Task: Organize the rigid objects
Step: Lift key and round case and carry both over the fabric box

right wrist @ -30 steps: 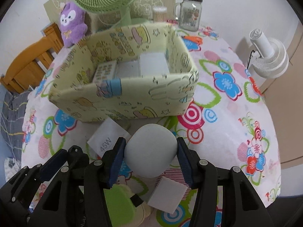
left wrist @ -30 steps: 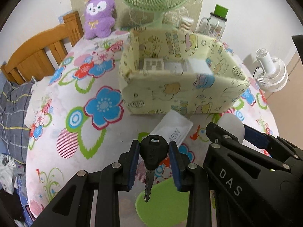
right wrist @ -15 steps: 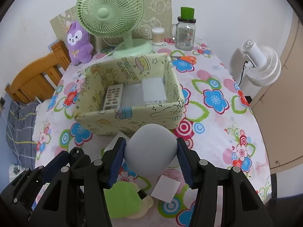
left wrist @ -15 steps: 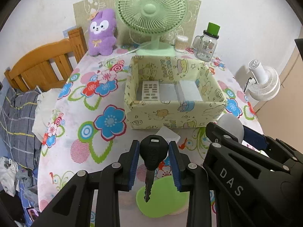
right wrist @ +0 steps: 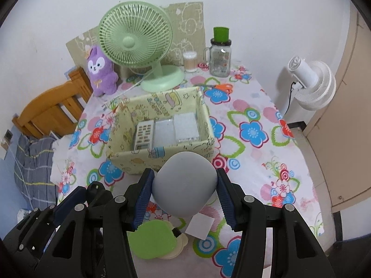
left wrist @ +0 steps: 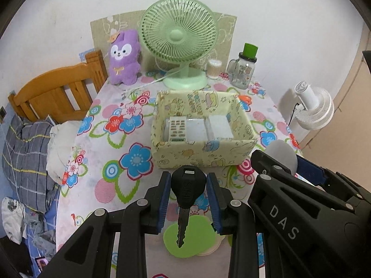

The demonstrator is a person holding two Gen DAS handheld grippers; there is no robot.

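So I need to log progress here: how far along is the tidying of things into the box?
Done: a remote and two flat white boxes already lie in the yellow box. In hand: the left gripper clamps a black key, and the right gripper a grey rounded object, both short of the box. Left: a green coaster and a white card on the table.

Probably bedroom: bed (left wrist: 53, 92), plush toy (left wrist: 124, 58)
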